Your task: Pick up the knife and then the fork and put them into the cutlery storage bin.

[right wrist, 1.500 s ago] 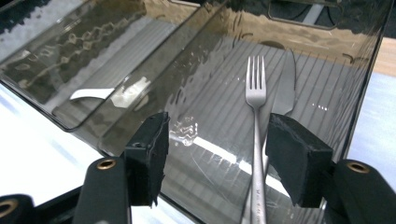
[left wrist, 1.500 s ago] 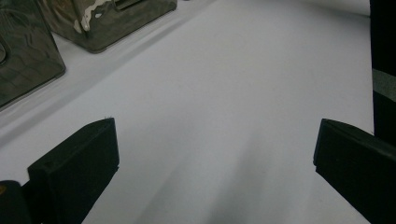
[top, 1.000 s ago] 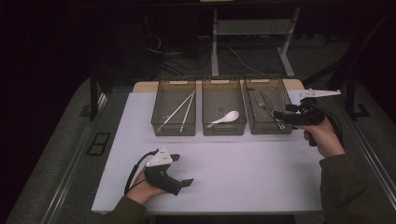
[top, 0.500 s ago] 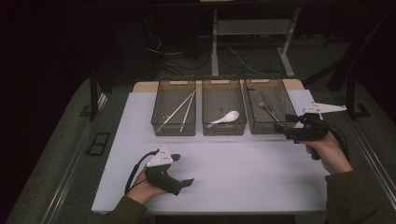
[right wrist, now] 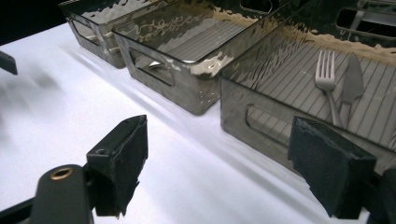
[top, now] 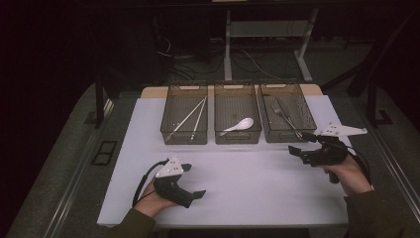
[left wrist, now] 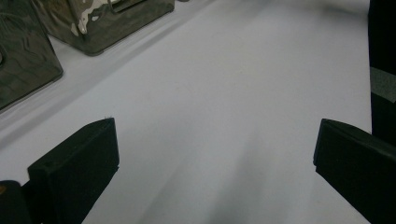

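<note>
Silver fork [right wrist: 327, 81] (knife [right wrist: 351, 84] just beside) in smoky bin [right wrist: 261, 116].

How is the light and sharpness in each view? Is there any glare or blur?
High view: room dark, white table lit, slightly soft. Left gripper view: far bins blurred, soft shadows on the table. Right gripper view: wavy glare on the bin walls; fork sharp.

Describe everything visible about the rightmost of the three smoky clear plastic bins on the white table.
The rightmost smoky translucent plastic bin is rectangular and open-topped, with rippled walls, a ribbed floor and a slot handle cut into its near end. It stands upright at the right end of the row on the white table, close beside the middle bin. Inside lie a silver metal fork and a silver metal knife, side by side. The right gripper hovers just in front, jaws open, not touching it.
</note>
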{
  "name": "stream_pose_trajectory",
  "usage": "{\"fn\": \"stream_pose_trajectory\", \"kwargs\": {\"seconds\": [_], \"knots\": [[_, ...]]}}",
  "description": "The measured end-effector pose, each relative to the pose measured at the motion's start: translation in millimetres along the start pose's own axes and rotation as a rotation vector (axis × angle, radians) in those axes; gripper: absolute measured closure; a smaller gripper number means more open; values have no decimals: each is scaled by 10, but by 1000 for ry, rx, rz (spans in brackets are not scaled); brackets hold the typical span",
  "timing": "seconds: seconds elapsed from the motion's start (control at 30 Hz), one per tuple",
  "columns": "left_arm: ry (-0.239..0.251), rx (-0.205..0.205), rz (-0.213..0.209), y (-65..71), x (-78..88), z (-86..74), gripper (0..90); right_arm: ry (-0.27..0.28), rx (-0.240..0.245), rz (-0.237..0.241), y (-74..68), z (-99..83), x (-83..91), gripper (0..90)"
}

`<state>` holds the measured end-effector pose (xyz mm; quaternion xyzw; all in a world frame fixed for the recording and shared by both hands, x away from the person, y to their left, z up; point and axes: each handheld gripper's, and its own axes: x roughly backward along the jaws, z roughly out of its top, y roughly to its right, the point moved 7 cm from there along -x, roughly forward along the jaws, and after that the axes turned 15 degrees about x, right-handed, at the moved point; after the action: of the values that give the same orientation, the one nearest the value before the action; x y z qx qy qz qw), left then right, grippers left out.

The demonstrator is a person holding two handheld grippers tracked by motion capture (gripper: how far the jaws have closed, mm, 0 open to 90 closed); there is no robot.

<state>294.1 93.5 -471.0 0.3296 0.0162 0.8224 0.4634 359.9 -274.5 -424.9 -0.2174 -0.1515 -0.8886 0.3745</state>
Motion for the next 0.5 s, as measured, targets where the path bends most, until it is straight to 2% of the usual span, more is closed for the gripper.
{"fn": "stream_pose_trajectory", "kwargs": {"seconds": [0.23,0.5], "knots": [[-2,1,2,-8,4,-2,0,2,11,23,-135,-109,25,197],[-5,-3,2,-6,-1,-3,0,-1,16,24,-241,-208,50,195]]}}
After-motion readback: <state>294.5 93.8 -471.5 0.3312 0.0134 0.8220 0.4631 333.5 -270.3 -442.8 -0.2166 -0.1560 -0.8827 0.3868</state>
